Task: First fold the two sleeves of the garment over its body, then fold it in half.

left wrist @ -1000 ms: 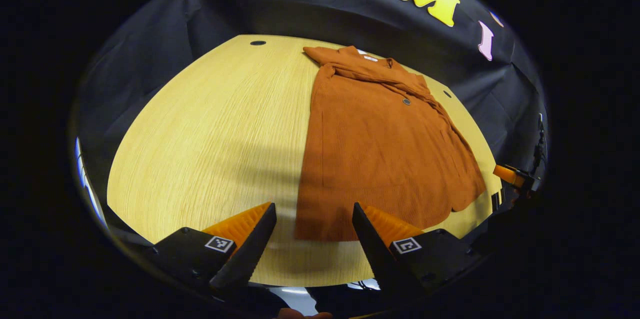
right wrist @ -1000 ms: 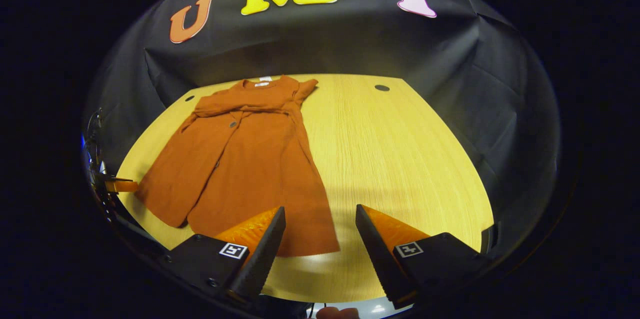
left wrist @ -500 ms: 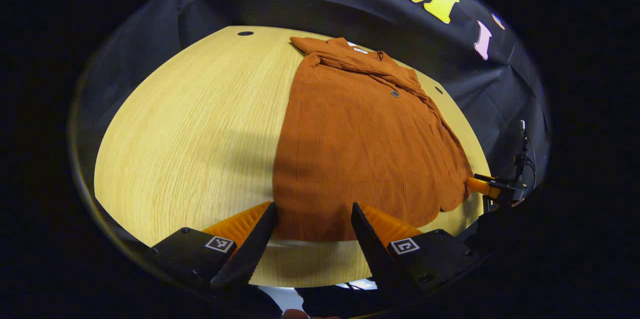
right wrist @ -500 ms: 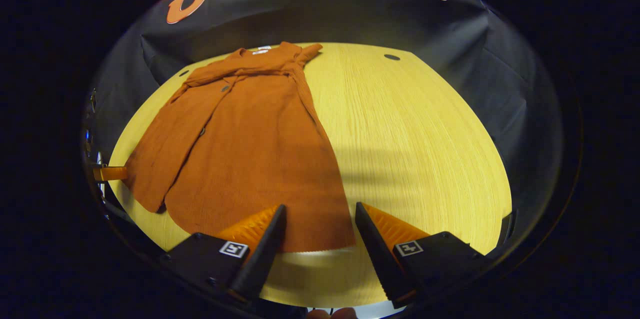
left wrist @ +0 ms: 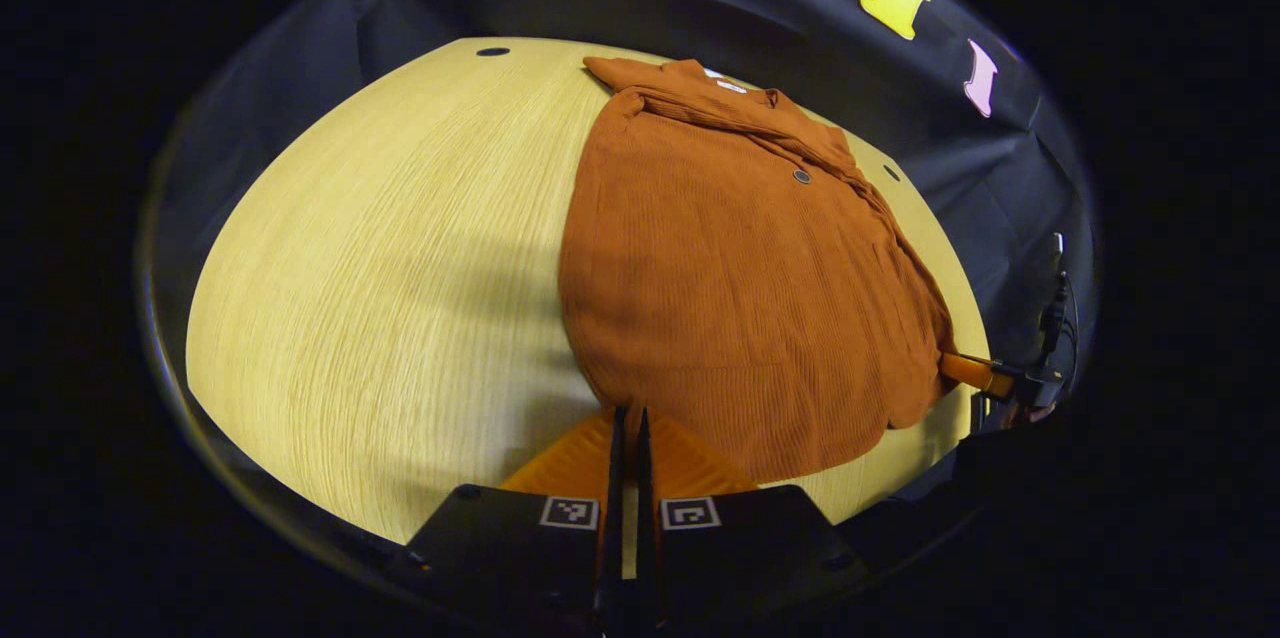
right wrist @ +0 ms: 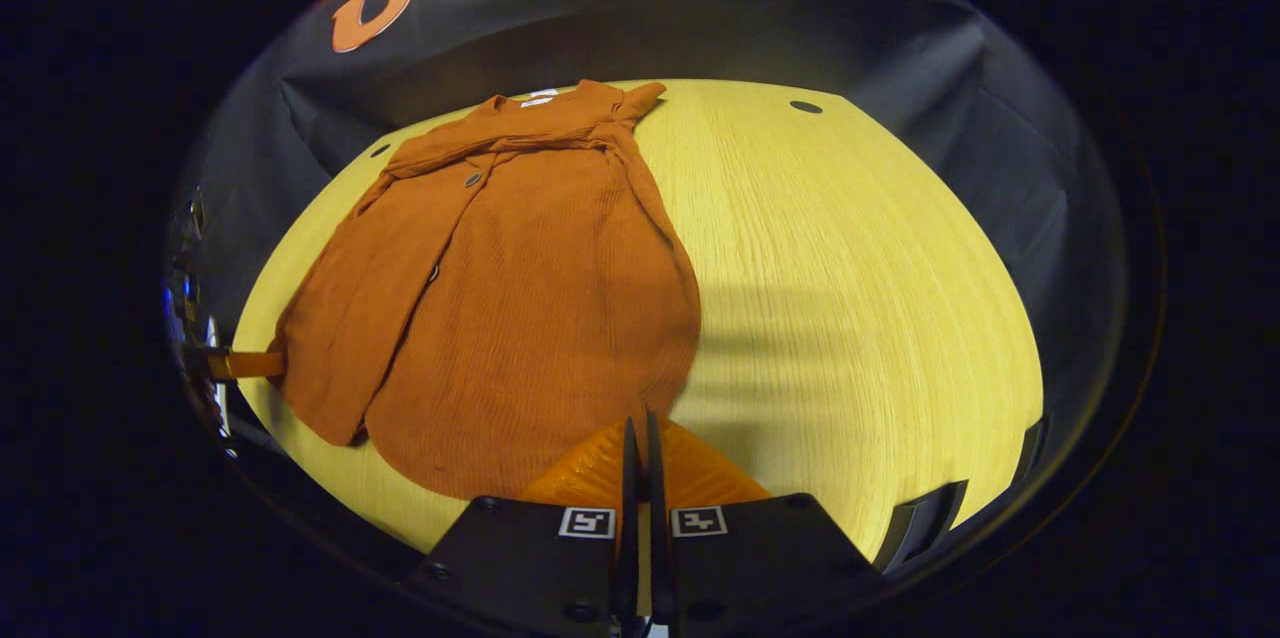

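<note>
A rust-orange buttoned garment point(left wrist: 740, 258) lies flat on the yellow wooden table point(left wrist: 380, 248), collar far from me, both sleeves point(left wrist: 740, 118) folded across the chest. My left gripper point(left wrist: 627, 415) is shut on the hem's near left corner, which bunches toward the fingertips. In the right gripper view the garment point(right wrist: 520, 278) spreads to the left, and my right gripper point(right wrist: 640, 421) is shut on the hem's near right corner. The right gripper point(left wrist: 975, 373) also appears at the garment's far right edge in the left gripper view, and the left gripper point(right wrist: 245, 363) at the left edge of the right gripper view.
Small round holes point(left wrist: 492, 51) point(right wrist: 804, 106) sit near the table's back edge. Bare tabletop stretches left of the garment in the left gripper view and right of it point(right wrist: 860, 278) in the right gripper view. Black cloth walls surround the table.
Both grippers went from open above the hem to shut on its two near corners. The hem edge has drawn in toward each pair of fingertips.
</note>
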Demonstrator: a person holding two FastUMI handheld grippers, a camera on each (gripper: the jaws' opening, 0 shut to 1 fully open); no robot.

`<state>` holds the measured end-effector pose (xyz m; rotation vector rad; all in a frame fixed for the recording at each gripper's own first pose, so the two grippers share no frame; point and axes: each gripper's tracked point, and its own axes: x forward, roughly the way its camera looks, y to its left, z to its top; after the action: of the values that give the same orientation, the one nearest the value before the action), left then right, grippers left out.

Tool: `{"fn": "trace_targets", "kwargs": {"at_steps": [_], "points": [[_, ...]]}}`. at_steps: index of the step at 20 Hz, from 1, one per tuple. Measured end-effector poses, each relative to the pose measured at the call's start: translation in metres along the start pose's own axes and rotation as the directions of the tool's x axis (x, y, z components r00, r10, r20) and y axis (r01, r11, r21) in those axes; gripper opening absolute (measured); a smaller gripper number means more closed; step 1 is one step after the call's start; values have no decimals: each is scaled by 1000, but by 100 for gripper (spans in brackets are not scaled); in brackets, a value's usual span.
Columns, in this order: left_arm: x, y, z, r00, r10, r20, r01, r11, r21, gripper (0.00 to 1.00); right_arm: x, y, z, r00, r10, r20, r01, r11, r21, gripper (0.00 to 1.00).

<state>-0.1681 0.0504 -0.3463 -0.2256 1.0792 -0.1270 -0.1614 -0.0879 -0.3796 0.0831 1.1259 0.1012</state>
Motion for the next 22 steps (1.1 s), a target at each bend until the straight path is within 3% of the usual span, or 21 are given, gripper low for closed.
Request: {"fn": "trace_targets", "kwargs": {"at_steps": [2, 7, 10, 18, 22], "points": [[-8, -7, 11, 999, -21, 26, 21, 1000, 4, 3, -2, -4, 8, 1000, -3, 6, 2, 999, 42, 3], [-32, -27, 58, 990, -72, 119, 67, 997, 42, 3, -29, -6, 53, 996, 11, 90, -18, 997, 79, 0], [-44, -39, 93, 981, -93, 172, 92, 996, 14, 3, -47, 4, 91, 986, 38, 160, -49, 997, 62, 0], [-73, -65, 215, 927, -162, 338, 148, 987, 67, 3, -75, 28, 232, 937, 102, 335, -96, 995, -36, 0], [-67, -77, 285, 905, -213, 369, 193, 977, 89, 3, -55, 42, 299, 915, 133, 382, -101, 990, -102, 1]]}}
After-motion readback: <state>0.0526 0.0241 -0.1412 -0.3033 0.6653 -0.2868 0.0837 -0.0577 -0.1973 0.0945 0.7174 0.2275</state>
